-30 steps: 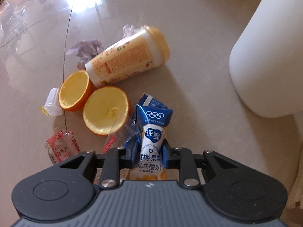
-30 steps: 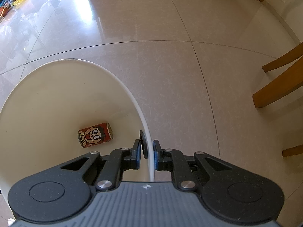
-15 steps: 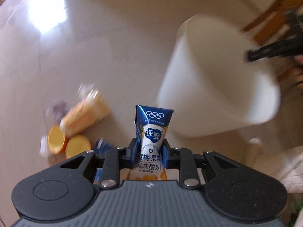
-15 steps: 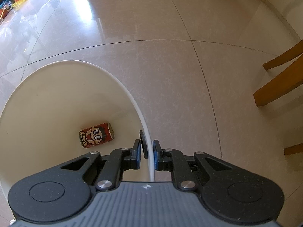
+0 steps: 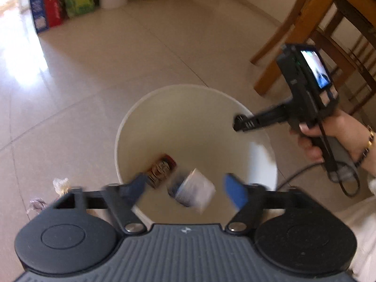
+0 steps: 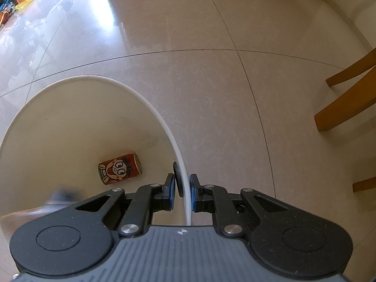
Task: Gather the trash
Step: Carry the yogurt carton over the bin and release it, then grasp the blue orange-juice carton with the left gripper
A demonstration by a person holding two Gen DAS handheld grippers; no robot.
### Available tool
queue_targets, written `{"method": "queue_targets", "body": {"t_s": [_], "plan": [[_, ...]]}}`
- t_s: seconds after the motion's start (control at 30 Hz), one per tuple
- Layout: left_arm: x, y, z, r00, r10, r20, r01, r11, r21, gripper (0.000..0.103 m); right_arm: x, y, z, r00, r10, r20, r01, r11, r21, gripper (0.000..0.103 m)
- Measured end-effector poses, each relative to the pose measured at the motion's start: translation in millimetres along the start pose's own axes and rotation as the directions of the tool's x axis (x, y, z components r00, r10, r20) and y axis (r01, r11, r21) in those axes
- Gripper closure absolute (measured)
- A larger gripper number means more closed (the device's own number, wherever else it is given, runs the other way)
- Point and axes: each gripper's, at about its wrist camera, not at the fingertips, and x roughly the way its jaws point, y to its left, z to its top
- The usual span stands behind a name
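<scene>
I am at the dropping step. My left gripper [image 5: 185, 188] hangs above the white bin [image 5: 131, 122], and its jaws are opening now. The yogurt pouch [image 5: 191, 193] is between them but the blue pads do not press on it; it looks blurred and tilted, so I judge it is falling free into the bin. My right gripper [image 6: 182, 193] is closed tight on the rim of the bin, one pad inside the wall and one outside, and so it holds the bin steady.

At the bottom of the bin a red can [image 6: 119, 169] with a cartoon face lies on its side. For the next move I think the left gripper must go away from the bin, back to the trash on the floor beside it, with the jaws wide, while the right one keeps its grip on the rim.

The left view shows what the right one cannot: the person's hand [image 5: 329, 138] on the handle of the right gripper, a wooden chair [image 5: 312, 23] behind the bin, and crumpled paper [image 5: 61, 184] on the floor just outside the bin. The right view shows the rim grip clearly, and the can sharp; the pouch there is only a dark blur at the lower left, inside the bin.
</scene>
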Motion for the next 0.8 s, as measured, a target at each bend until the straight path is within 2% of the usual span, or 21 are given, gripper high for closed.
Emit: {"method": "queue_targets", "body": {"t_s": [0.3,0.4,0.57,0.7,0.8], "plan": [[-3,6,-6,0.998,0.054,0.034,-0.054,0.999,0.005,0.011,0,-1,-1,1.000,0.003,0.002,-0.003,1.000,-0.003,0.088],[-9,11,-12,0.997,0.068,0.035,-0.068,0.998,0.014,0.011,0,-1,-1,1.000,0.001,0.003,-0.001,1.000,-0.005,0.088],[-19,26,-29,0.987,0.147,0.071,-0.148,0.989,0.005,0.005,0,-1,-1,1.000,0.001,0.002,-0.001,1.000,-0.006,0.088],[-21,48,-50,0.984,0.166,0.064,-0.163,0.985,-0.052,0.005,0,-1,-1,1.000,0.000,0.003,0.000,1.000,-0.008,0.088],[-15,67,-68,0.983,0.184,0.017,-0.181,0.977,-0.114,0.005,1,-1,-1,1.000,-0.001,0.005,0.001,1.000,-0.009,0.088]]}}
